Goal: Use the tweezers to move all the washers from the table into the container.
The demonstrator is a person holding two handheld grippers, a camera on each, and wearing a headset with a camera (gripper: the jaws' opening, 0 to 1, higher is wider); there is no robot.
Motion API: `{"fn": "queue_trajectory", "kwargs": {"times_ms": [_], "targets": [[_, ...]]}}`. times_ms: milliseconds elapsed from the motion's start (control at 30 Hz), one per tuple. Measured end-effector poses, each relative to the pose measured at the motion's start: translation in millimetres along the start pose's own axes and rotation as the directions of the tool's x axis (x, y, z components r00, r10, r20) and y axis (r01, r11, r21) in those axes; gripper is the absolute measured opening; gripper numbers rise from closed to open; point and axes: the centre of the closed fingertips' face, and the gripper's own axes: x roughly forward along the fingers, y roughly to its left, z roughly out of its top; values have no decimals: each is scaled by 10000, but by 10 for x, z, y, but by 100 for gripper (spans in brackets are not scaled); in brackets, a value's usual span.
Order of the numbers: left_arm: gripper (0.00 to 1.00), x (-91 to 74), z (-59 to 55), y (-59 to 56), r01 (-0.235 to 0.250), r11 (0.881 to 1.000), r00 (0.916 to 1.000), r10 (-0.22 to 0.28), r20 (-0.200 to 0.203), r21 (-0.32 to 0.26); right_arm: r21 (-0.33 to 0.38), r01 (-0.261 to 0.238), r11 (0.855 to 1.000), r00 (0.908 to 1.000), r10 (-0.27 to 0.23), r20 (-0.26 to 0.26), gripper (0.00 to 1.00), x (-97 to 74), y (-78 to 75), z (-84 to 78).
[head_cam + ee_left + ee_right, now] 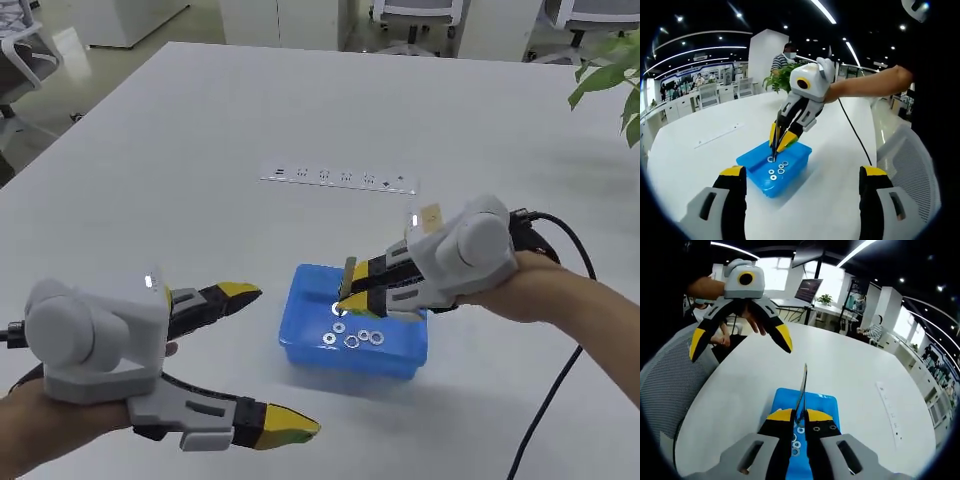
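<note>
1. Noted left gripper (276, 360) nearest, at 7 o'clock of the container (340, 363), jaws spread wide, holding nothing.
2. Found right gripper (352, 293) at 3 o'clock, clamped on slim metal tweezers (347, 278), tips dipped into the container.
3. Saw small flat shiny washers (354, 339) lying inside the glossy blue rectangular plastic; possibly one more ring at the tips.
4. Judged release best made low, inside the walls, to avoid bounce.
5. Logged smooth white table (200, 150), socket strip (338, 178) at 12 o'clock.
</note>
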Motion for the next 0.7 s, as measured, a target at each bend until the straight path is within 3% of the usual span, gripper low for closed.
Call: {"fn": "queue_trajectory", "kwargs": {"times_ms": [700], "targets": [[98, 116, -5, 97, 169, 9998, 9998, -168, -93, 87, 397, 39, 9992, 9993, -23, -382, 9, 113, -100, -358]]}}
